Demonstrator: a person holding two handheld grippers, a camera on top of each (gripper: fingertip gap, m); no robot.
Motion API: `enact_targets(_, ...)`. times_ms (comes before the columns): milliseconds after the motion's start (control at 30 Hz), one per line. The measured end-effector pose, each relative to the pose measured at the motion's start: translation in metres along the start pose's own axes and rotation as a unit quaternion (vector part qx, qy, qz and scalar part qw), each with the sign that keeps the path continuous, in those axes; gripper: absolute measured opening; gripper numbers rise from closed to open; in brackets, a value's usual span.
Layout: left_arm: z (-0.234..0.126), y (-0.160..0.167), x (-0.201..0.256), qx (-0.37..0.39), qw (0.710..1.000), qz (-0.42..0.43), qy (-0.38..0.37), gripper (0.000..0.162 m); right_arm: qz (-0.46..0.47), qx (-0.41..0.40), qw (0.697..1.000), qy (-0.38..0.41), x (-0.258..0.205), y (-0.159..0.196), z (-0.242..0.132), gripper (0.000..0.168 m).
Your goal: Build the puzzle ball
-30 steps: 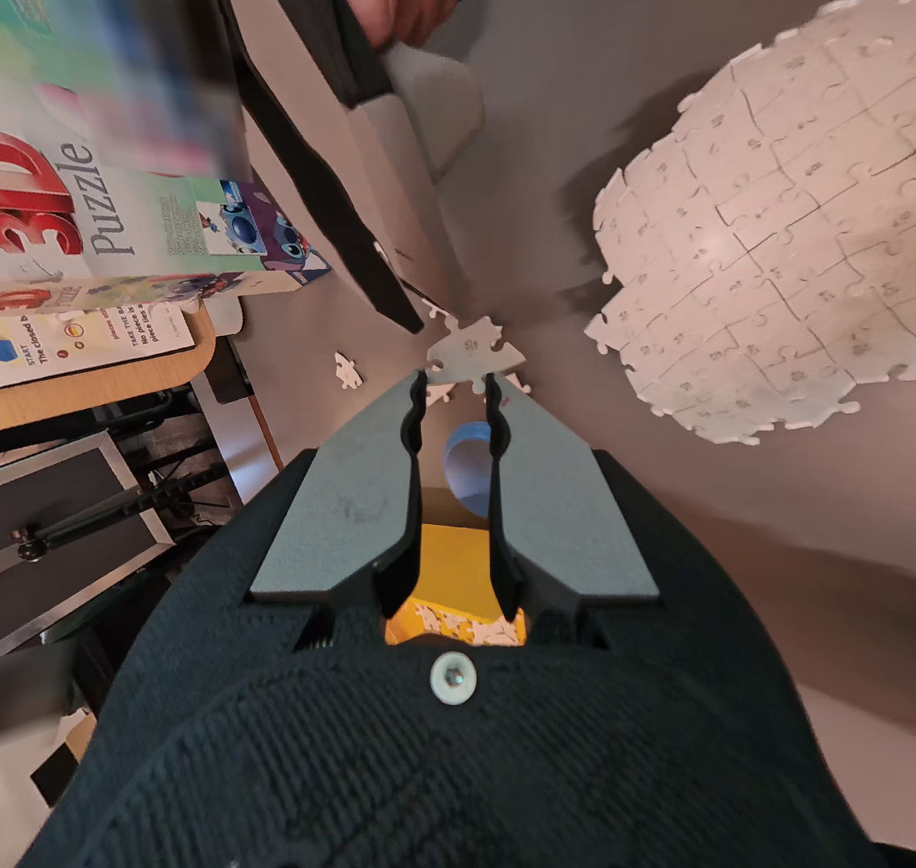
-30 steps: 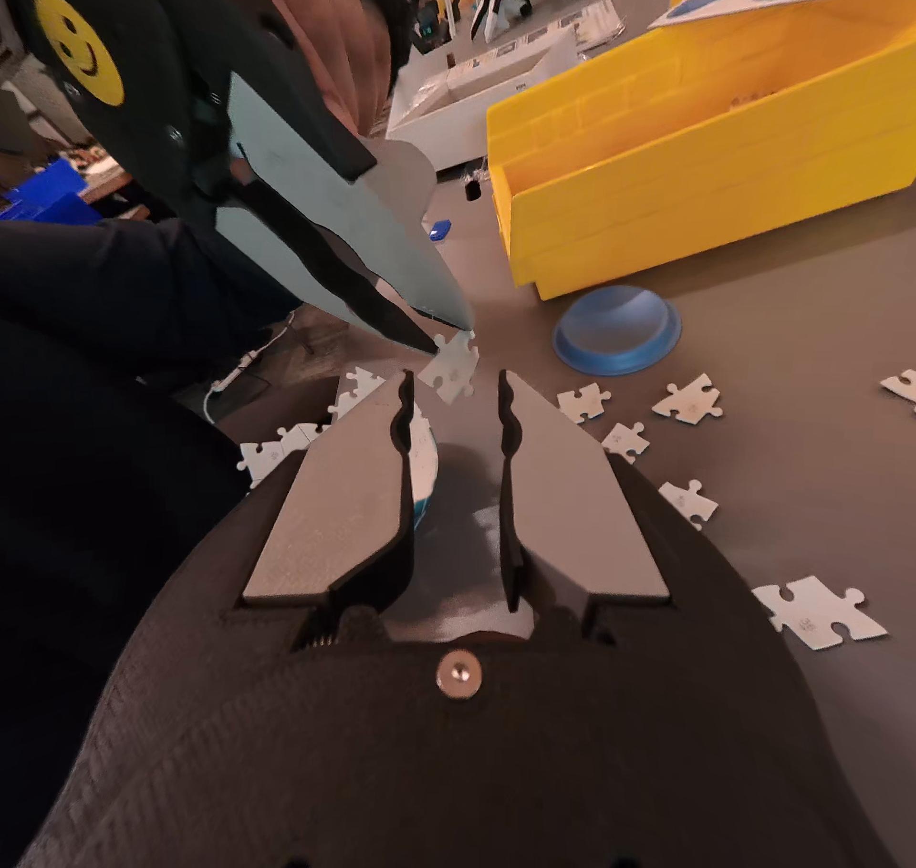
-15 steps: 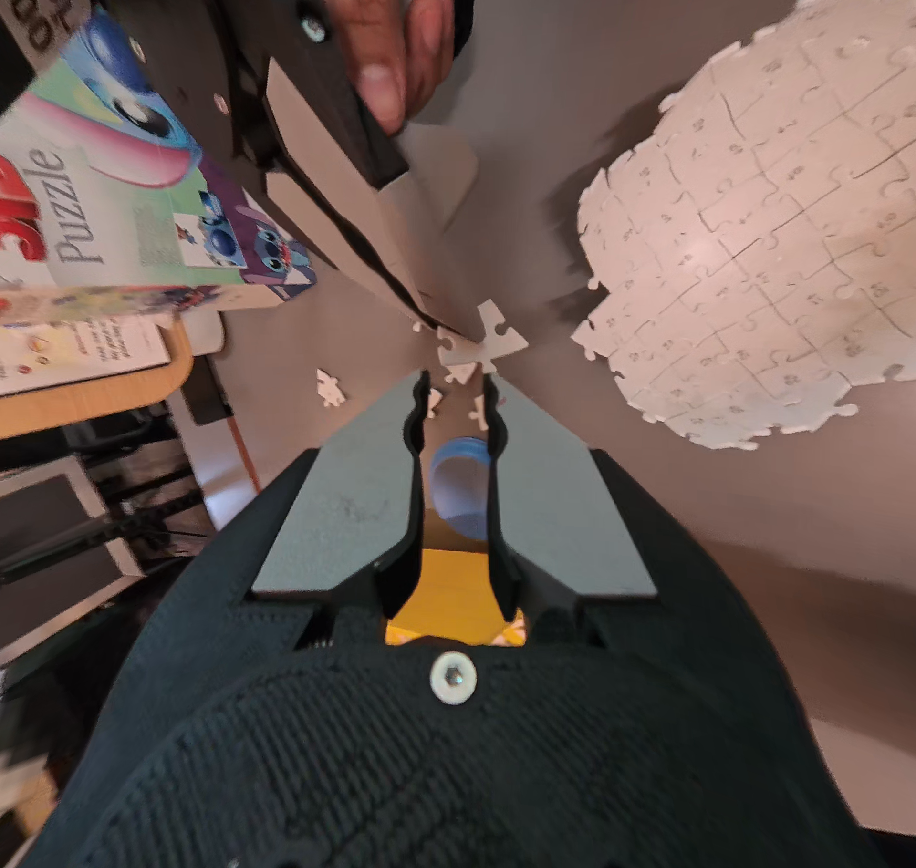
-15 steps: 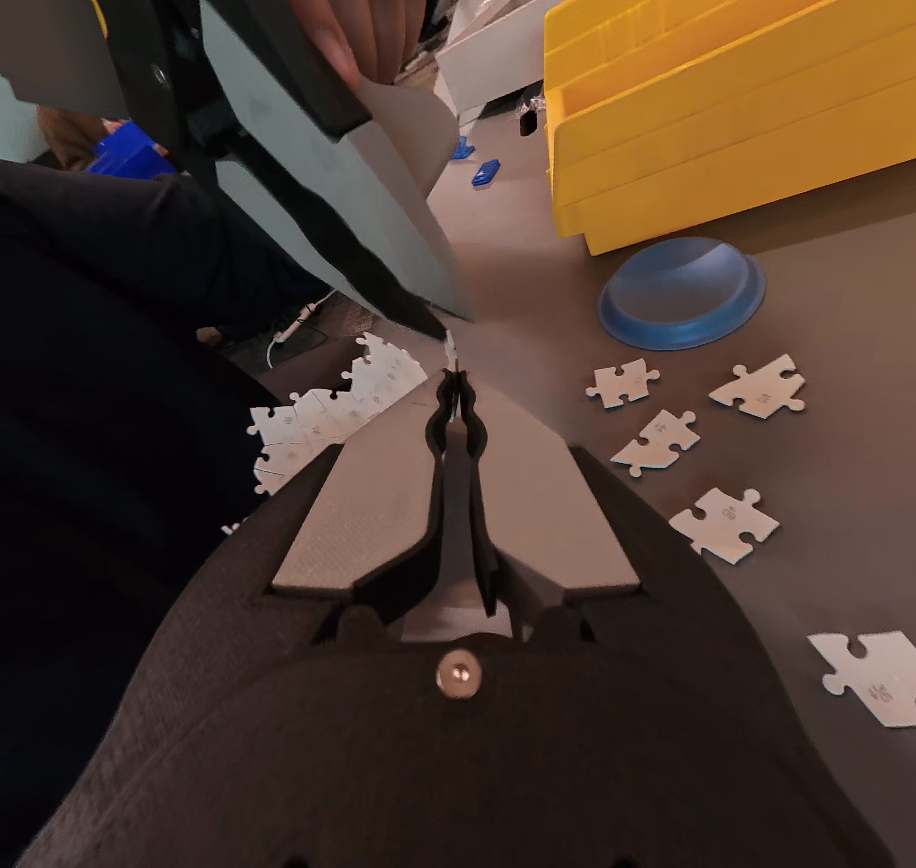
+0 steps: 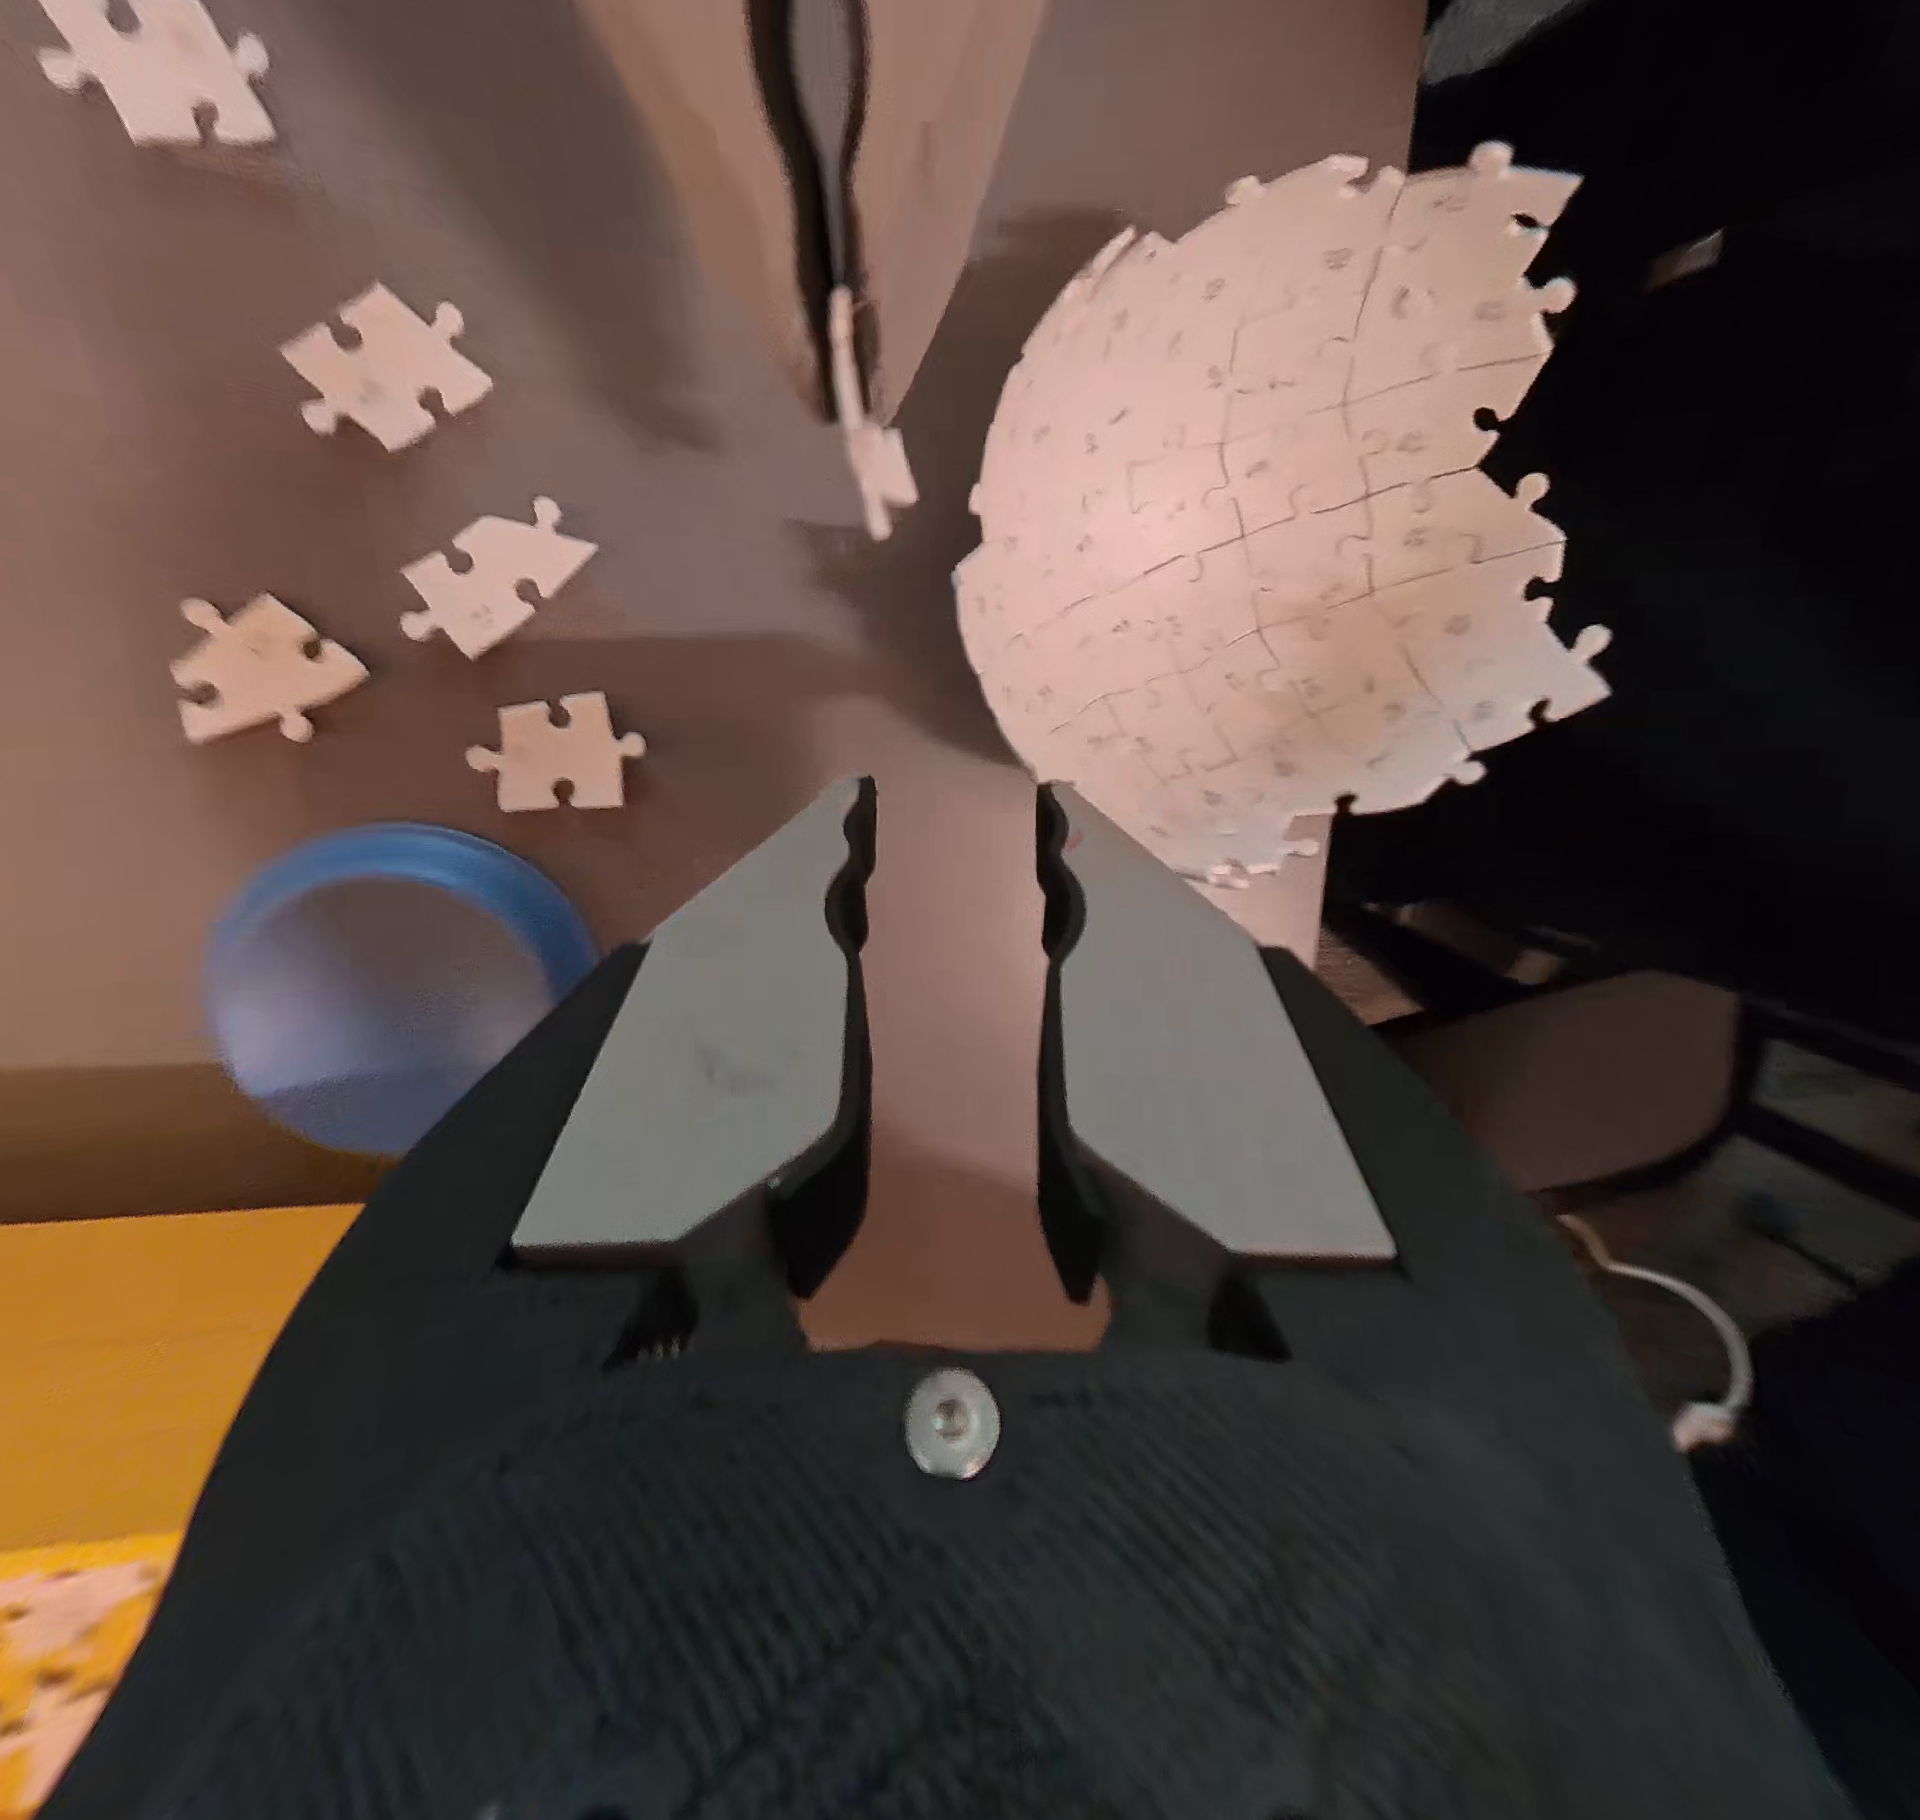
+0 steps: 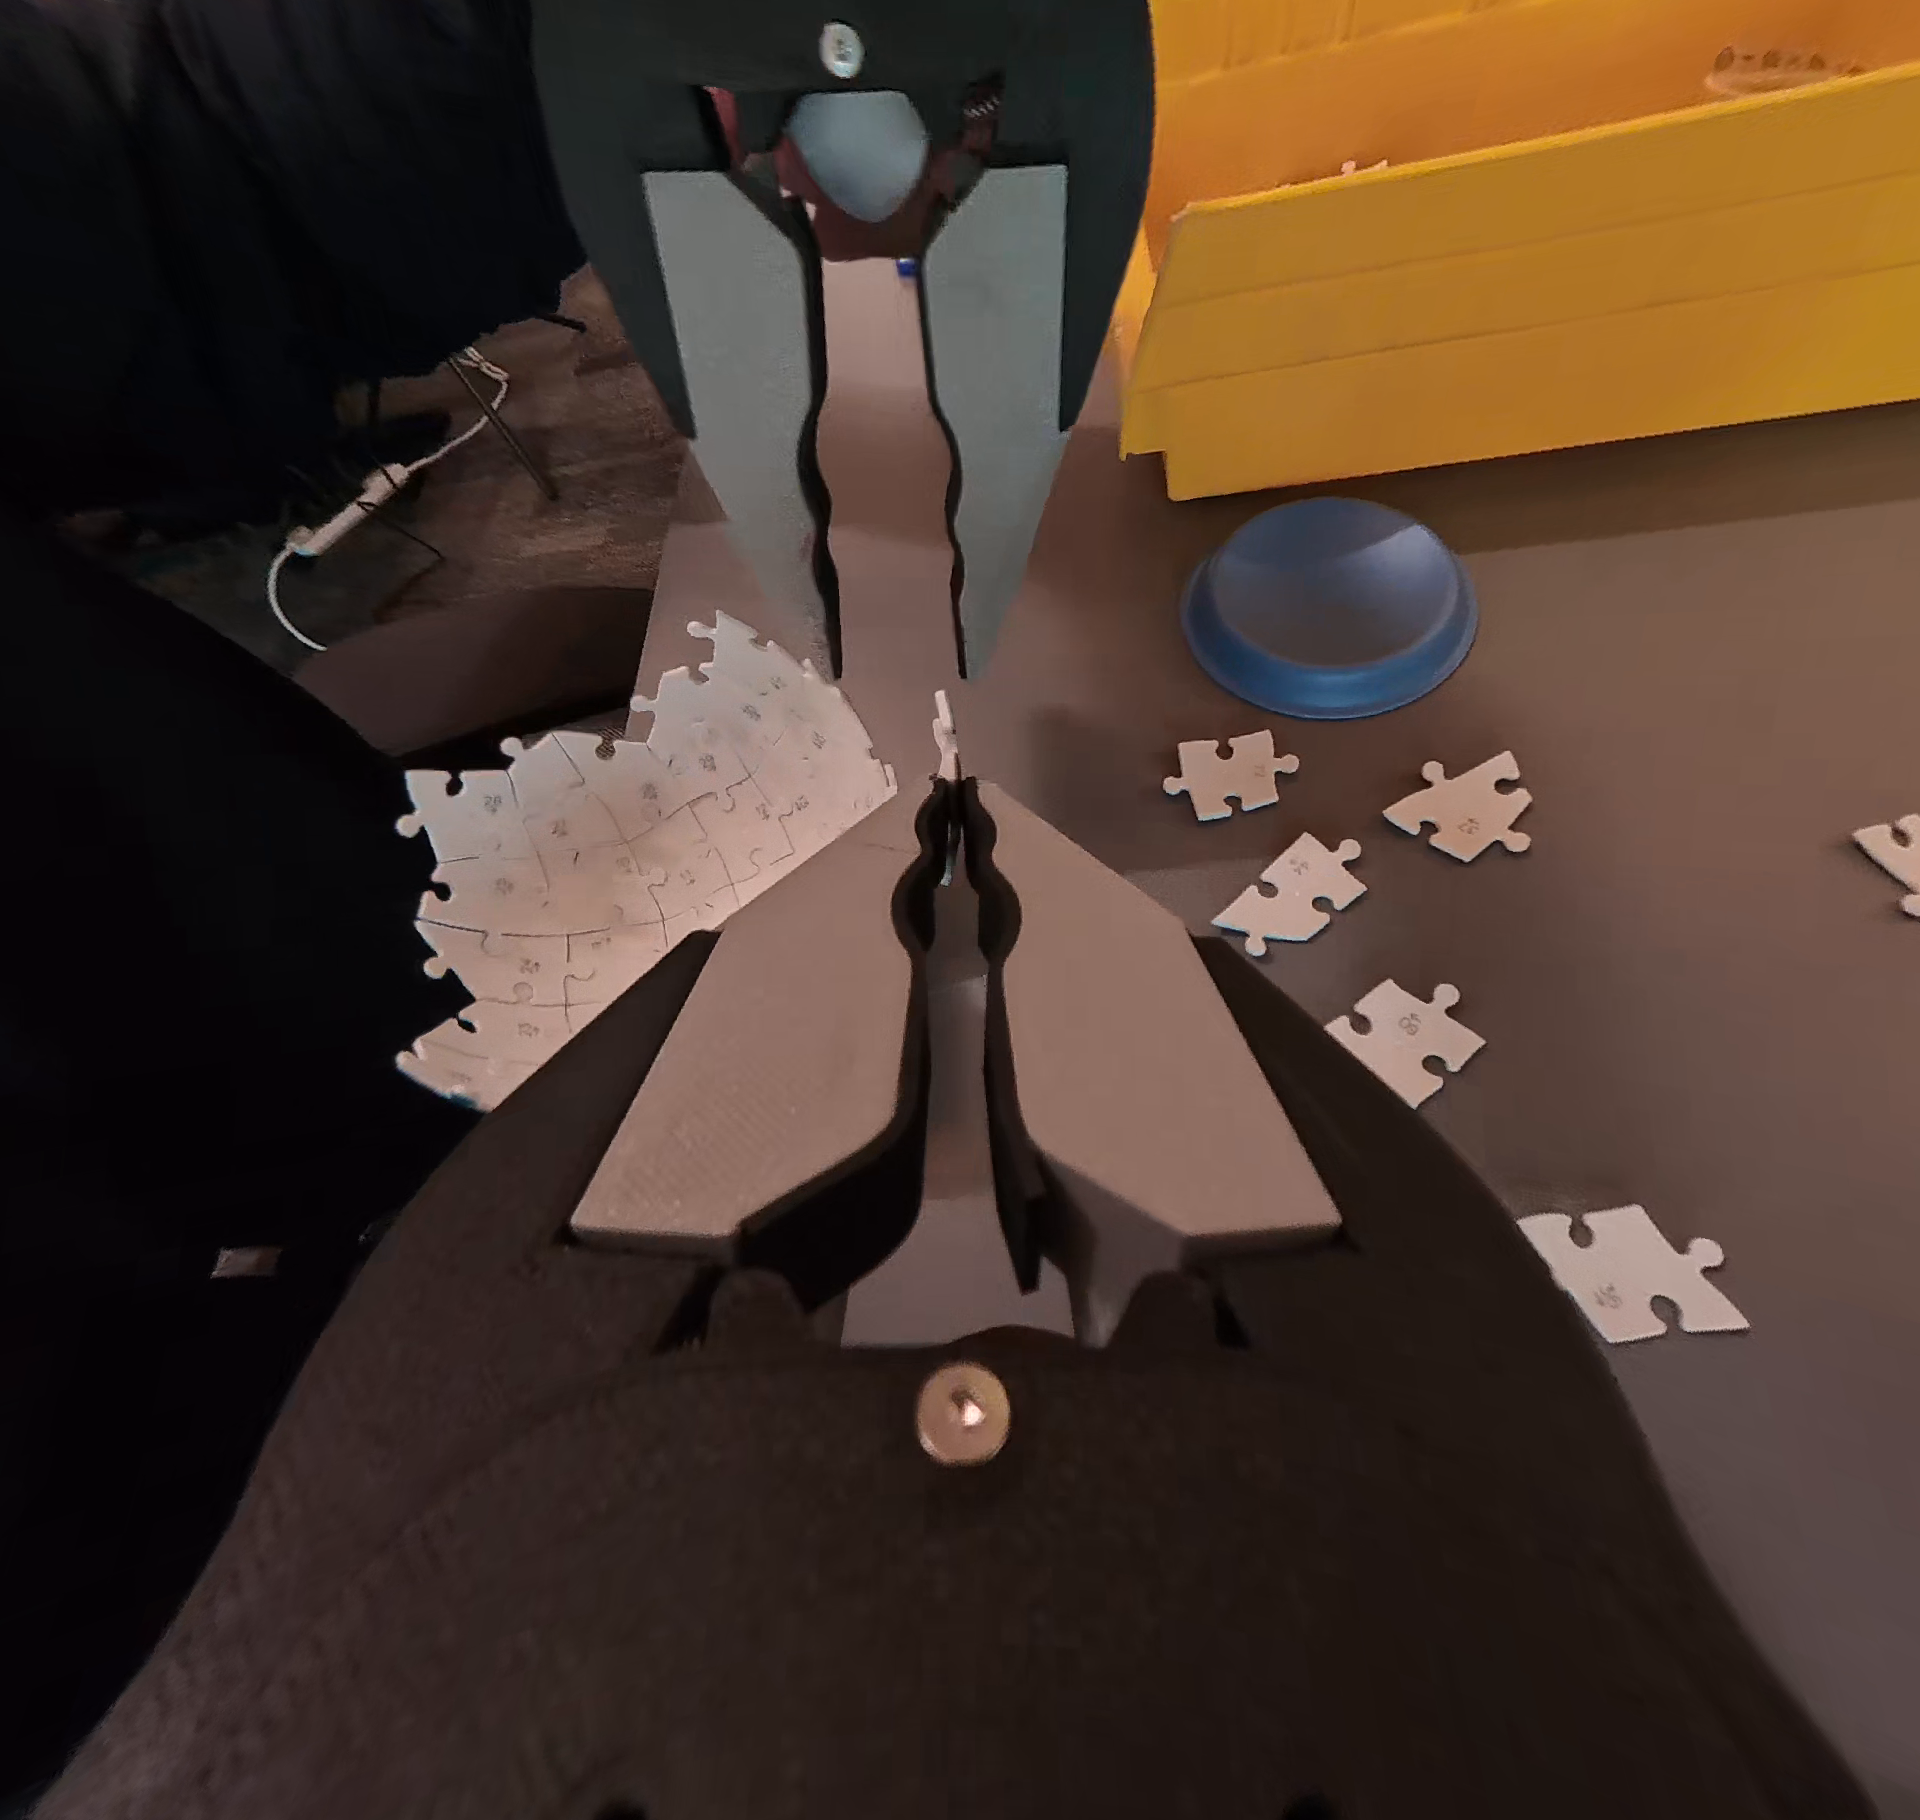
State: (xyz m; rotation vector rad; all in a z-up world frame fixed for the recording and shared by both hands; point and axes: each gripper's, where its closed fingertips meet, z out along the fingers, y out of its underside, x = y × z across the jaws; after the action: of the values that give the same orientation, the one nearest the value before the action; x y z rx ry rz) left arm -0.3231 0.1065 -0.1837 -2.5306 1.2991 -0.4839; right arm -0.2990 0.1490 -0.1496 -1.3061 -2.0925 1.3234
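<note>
The half-built white puzzle ball [image 5: 1278, 544] lies on the dark table, just right of my open left gripper [image 5: 956, 804], which is empty. It also shows in the right wrist view [image 6: 644, 835], left of my right gripper. My right gripper [image 6: 951, 794] is shut on a white puzzle piece [image 6: 945, 731], held on edge above the table. In the left wrist view the right gripper [image 5: 852, 409] comes in from the top with that piece [image 5: 878, 466] sticking out of its tips. The left gripper [image 6: 896, 664] faces it, a short gap from the piece.
Several loose white pieces [image 6: 1294, 887] lie on the table right of the right gripper, also in the left wrist view [image 5: 499, 586]. A blue round stand [image 6: 1330, 607] sits before a yellow bin [image 6: 1507, 264]. A dark sleeve [image 6: 208, 316] fills the left side. Left tips to right tips: about 6 cm.
The puzzle piece has passed from my left gripper to my right. The right gripper shut on it, the left opened and drew back. Both views swung round so the grippers face each other.
</note>
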Motion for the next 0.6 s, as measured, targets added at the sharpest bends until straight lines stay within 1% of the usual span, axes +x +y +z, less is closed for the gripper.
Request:
enact_targets(33,-0.001,0.001,0.000,0.006,1.000,-0.018,0.008,0.028,-0.004,0.001,1.000,0.004,-0.002,-0.002,-0.001,0.000)
enact_targets(133,-0.004,0.004,-0.002,0.021,0.997,-0.070,0.023,0.031,-0.014,0.008,1.000,0.013,-0.006,-0.005,-0.006,0.000)
enact_targets(200,-0.006,0.003,-0.007,0.037,0.994,-0.096,0.018,0.032,-0.015,0.015,1.000,0.017,-0.008,-0.007,-0.010,0.000)
enact_targets(267,-0.008,-0.001,-0.005,0.059,0.992,-0.108,0.027,0.032,-0.013,0.025,0.999,0.020,-0.010,-0.008,-0.014,0.000)
enact_targets(433,-0.016,-0.003,-0.009,0.096,0.986,-0.139,0.009,0.031,-0.007,0.034,0.999,0.033,-0.011,-0.004,-0.021,0.000)
enact_targets(533,-0.026,-0.007,-0.015,0.130,0.976,-0.173,-0.003,0.027,-0.007,0.035,0.998,0.045,-0.014,-0.002,-0.027,0.000)
enact_targets(600,-0.039,-0.011,-0.028,0.170,0.960,-0.220,-0.029,0.013,-0.009,0.043,0.998,0.050,-0.017,-0.004,-0.031,0.000)
